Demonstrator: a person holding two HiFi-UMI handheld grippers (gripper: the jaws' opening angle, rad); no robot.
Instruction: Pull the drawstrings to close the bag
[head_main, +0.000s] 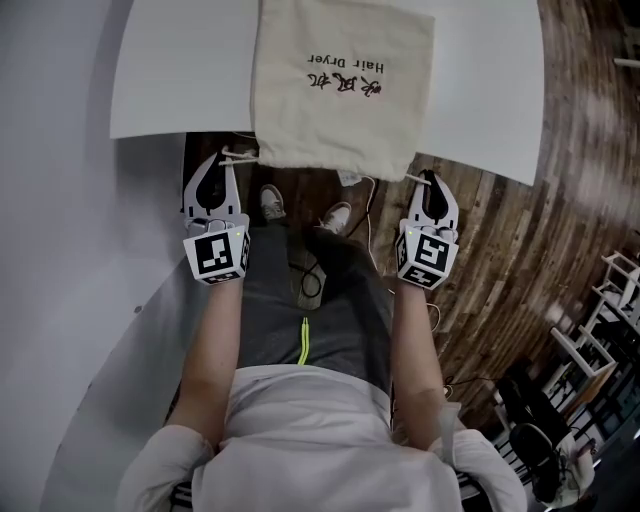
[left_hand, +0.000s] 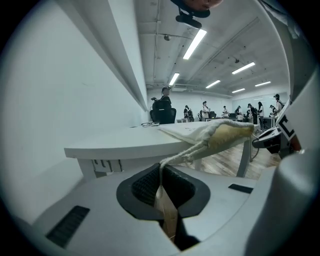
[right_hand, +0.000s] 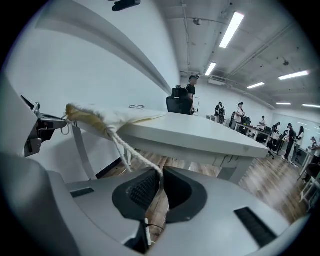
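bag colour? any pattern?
The bag is plain cream cloth with dark lettering near its far end; the head view shows it best.

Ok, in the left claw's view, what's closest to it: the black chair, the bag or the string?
1. String: pinched in the left claw.
2. Bag: just ahead, hanging off the table edge.
3. Black chair: far back, past the table.
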